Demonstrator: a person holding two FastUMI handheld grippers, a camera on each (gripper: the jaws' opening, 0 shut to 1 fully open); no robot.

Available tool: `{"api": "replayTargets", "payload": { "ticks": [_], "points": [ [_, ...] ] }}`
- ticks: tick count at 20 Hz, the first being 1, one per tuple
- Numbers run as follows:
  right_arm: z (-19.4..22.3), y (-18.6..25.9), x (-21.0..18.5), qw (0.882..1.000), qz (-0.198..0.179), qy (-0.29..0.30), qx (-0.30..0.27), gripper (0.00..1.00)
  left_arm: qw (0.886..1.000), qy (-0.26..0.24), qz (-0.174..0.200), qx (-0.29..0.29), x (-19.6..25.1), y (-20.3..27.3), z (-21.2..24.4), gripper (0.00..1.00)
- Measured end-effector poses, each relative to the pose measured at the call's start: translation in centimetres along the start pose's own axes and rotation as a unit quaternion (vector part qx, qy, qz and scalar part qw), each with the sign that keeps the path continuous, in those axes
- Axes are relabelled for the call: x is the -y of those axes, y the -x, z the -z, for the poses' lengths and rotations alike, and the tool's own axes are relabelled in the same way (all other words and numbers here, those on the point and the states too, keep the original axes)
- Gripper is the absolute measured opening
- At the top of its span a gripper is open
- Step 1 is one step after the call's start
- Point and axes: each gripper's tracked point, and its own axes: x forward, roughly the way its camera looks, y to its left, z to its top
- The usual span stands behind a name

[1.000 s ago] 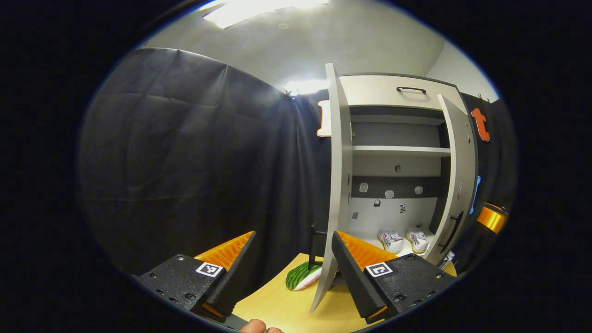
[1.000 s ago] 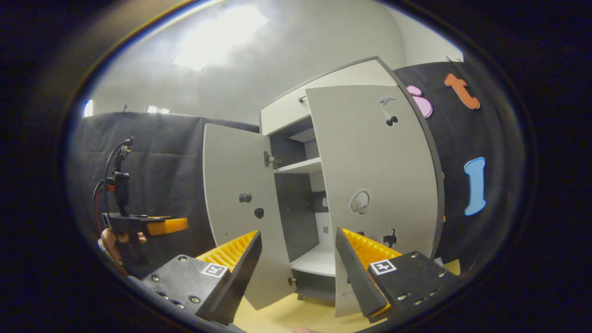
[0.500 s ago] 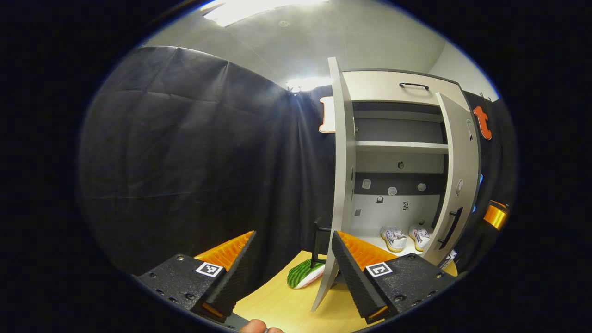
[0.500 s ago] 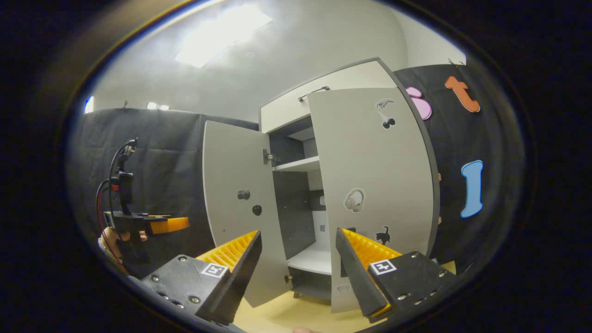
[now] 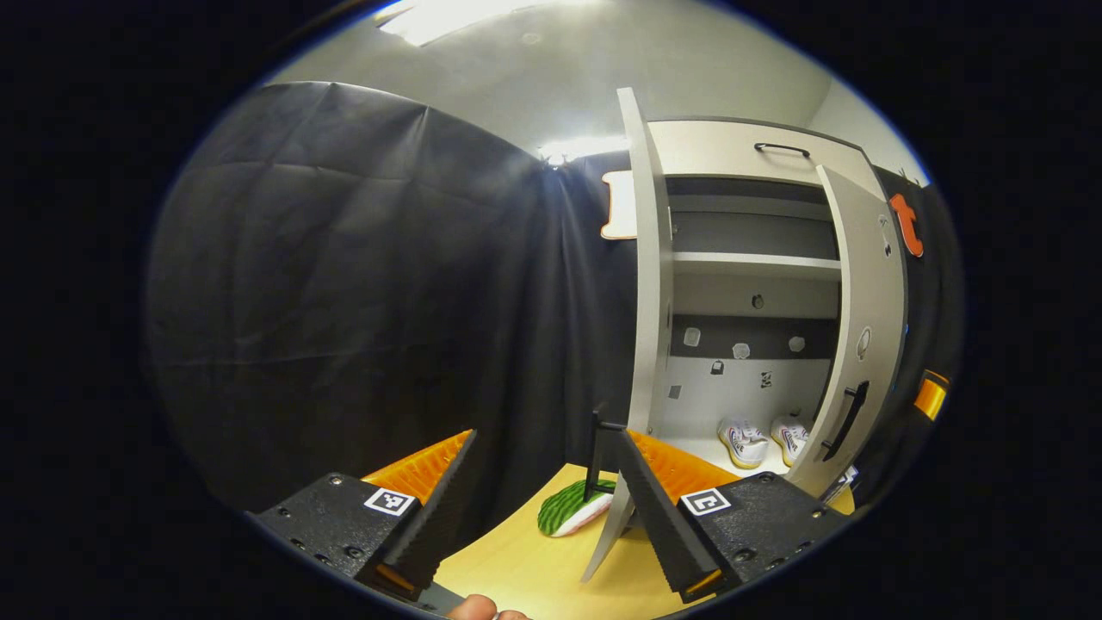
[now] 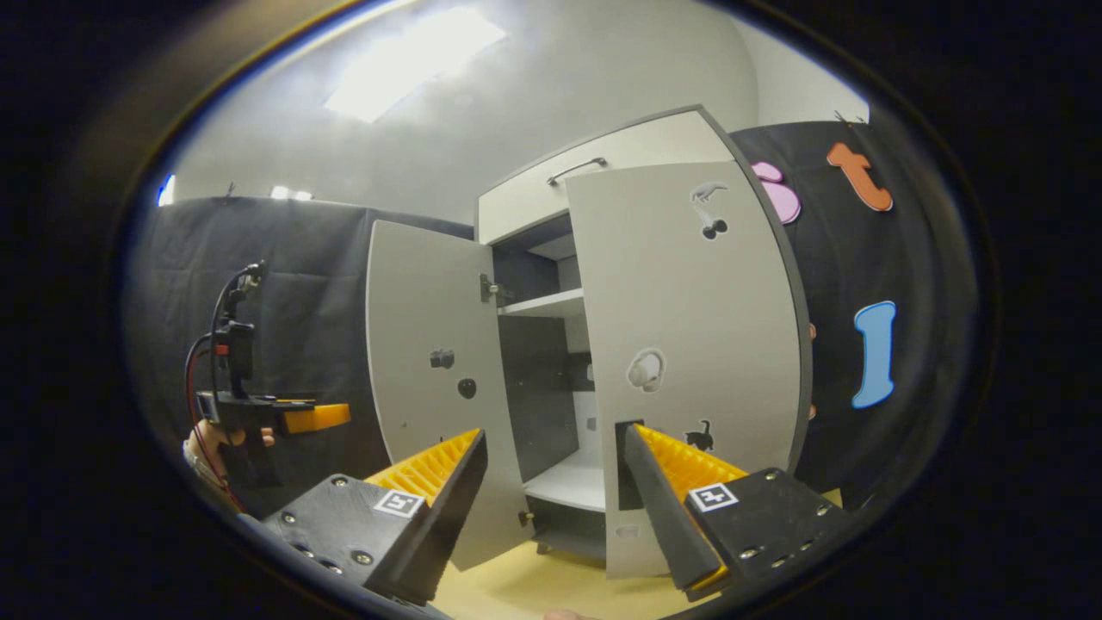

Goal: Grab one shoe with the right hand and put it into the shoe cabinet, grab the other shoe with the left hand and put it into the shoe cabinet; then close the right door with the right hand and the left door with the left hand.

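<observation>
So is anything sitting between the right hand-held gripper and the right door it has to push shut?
Nothing visible. The right hand-held gripper is open, directly facing the right door, whose outer face is bare apart from stickers. Both shoes sit well back on the cabinet floor, seemingly clear of the door's swing.

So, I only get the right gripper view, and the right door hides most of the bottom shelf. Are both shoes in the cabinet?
Observer: Yes. The left gripper view shows a white shoe and a second shoe side by side on the bottom shelf.
Operator: Is anything lying outside?
Observer: A green striped thing lies on the wooden surface, by the foot of the open left door.
</observation>
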Motion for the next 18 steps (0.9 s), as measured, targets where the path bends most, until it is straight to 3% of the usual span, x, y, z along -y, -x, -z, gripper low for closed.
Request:
{"api": "replayTargets", "payload": {
  "ticks": [1, 13, 14, 17, 18],
  "points": [
    [0.0, 0.0, 0.2, 1.000, 0.001, 0.002, 0.000, 0.95, 1.000, 0.000, -0.003, -0.002, -0.1, -0.4, 0.2, 0.96],
    [0.5, -0.9, 3.2, 0.999, 0.030, 0.011, -0.007, 0.96, 0.999, 0.008, 0.007, -0.043, 0.7, -4.6, 3.4, 0.94],
    [0.5, -0.9, 3.3, 0.999, 0.032, 0.010, -0.008, 0.96, 0.999, 0.006, 0.009, -0.045, 0.6, -4.9, 3.7, 0.99],
    [0.7, -0.9, 3.7, 0.999, 0.036, 0.007, -0.009, 0.95, 0.999, 0.008, 0.018, -0.046, 0.7, -5.0, 3.8, 0.88],
    [0.7, -0.9, 3.7, 0.999, 0.036, 0.007, -0.009, 0.95, 0.999, 0.010, 0.021, -0.049, 0.9, -5.2, 3.7, 0.92]
  ]
}}
